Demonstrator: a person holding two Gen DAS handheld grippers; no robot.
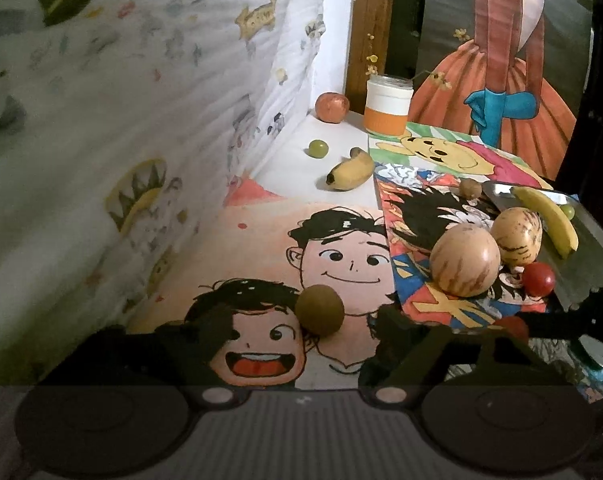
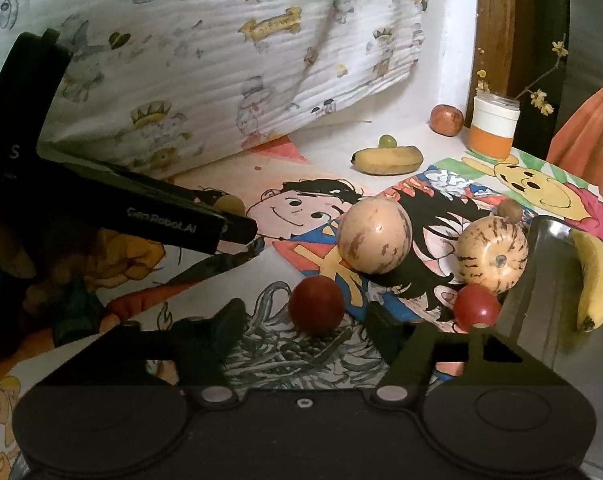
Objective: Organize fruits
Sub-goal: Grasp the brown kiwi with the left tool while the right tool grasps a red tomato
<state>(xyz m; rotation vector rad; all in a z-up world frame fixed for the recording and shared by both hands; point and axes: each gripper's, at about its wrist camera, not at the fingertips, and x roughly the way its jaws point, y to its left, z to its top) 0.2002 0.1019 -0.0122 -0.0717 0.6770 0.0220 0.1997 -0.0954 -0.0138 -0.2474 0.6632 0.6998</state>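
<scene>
Fruits lie scattered on drawings covering the table (image 1: 285, 164). Left gripper (image 1: 285, 332) has its fingers wide apart around an olive-brown fruit (image 1: 319, 310), gripping nothing. Right gripper (image 2: 305, 320) is likewise spread wide around a tomato (image 2: 316, 305), not clamped. Two striped melons (image 2: 375, 234) sit just beyond, a second tomato (image 2: 476, 307) beside the metal tray (image 2: 541, 280), which holds a banana (image 2: 595, 276).

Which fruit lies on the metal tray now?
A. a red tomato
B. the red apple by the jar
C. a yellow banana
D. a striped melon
C: a yellow banana lies on the metal tray, while the tomatoes and the melons sit on the drawings beside it.
</scene>
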